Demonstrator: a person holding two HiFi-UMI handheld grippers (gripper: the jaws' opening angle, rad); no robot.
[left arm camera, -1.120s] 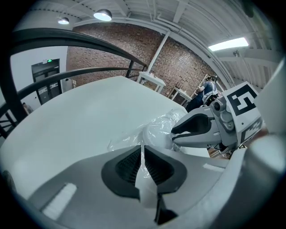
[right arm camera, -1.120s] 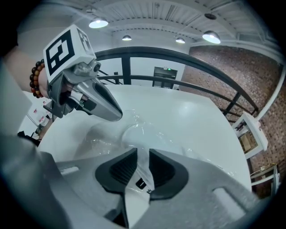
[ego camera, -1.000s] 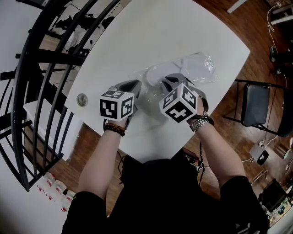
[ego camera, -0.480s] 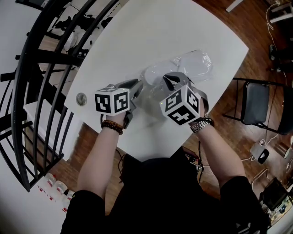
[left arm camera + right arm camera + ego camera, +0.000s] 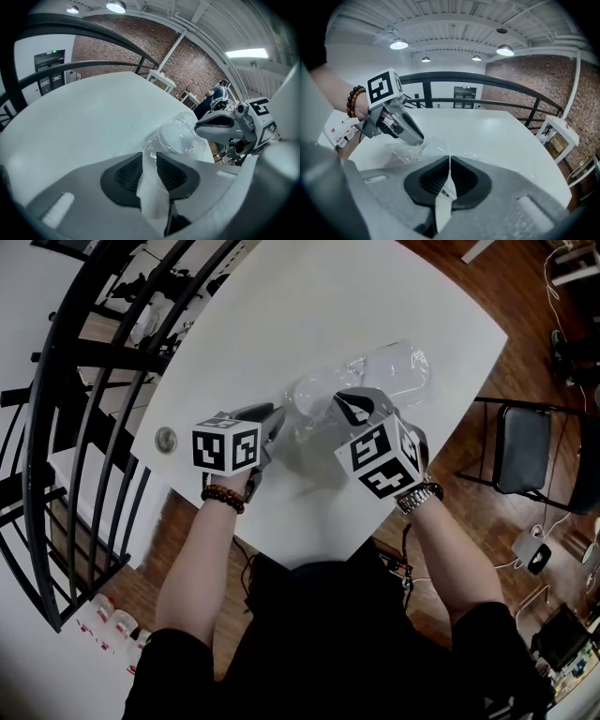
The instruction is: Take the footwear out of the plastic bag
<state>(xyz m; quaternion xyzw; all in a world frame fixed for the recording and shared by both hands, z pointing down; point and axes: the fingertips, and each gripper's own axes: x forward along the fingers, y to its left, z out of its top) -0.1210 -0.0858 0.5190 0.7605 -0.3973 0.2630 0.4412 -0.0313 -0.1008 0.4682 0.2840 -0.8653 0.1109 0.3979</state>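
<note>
A clear plastic bag (image 5: 370,381) lies on the white table (image 5: 375,296) with white footwear (image 5: 401,365) inside it. In the left gripper view the footwear (image 5: 176,138) shows as a pale rounded shape behind the film. My left gripper (image 5: 274,418) is at the bag's near left end. Its jaws (image 5: 150,157) are opening, and a strip of film hangs loosely in the gap. My right gripper (image 5: 345,405) is at the bag's near right end. Its jaws (image 5: 449,161) are closing, with the pads pinching a fold of the bag (image 5: 412,149).
A round metal grommet (image 5: 166,441) is set in the table left of my left hand. A black railing (image 5: 84,362) runs along the table's left side. A black chair (image 5: 525,451) stands on the wooden floor to the right. The table's near edge is just below the grippers.
The left gripper's jaws have parted and it has shifted slightly left. The right gripper has shut on the bag's film and moved a little right and nearer.
</note>
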